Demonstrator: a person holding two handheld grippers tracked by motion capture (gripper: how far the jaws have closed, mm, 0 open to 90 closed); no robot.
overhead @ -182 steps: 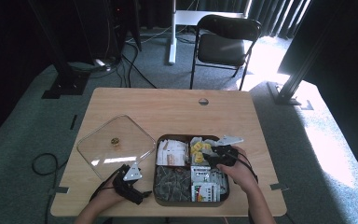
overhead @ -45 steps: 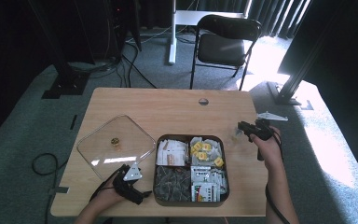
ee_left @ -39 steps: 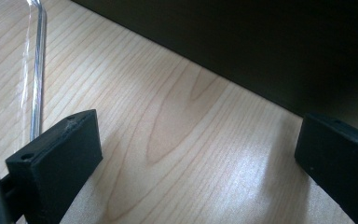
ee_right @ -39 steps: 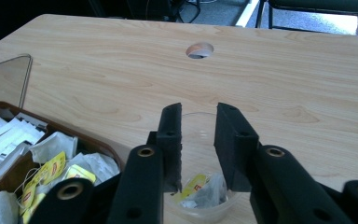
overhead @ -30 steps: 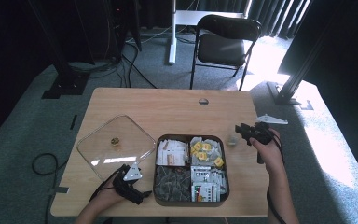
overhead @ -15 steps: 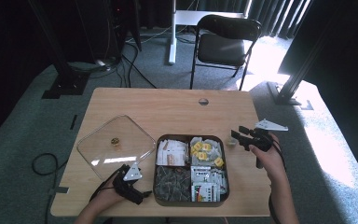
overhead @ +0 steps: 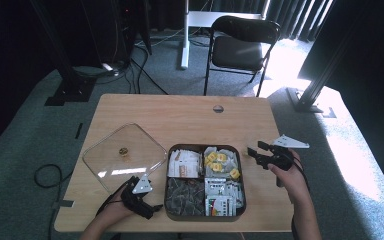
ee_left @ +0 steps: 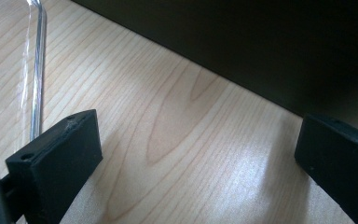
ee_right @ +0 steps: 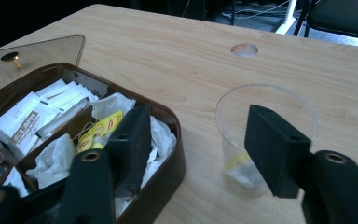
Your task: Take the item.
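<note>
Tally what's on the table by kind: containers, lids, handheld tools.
Compartment tray: 1
Clear plastic cup, tea bag inside: 1
Clear lid with gold knob: 1
Handheld tools: 2, left tool and right tool, both with jaws apart and nothing gripped
Total: 5

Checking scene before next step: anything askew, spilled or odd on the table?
Nothing spilled or damaged. The glass lid lies off the tea box, flat on the table to its left. The clear cup stands upright beside the box, a tea bag in it. Right gripper open, empty.
</note>
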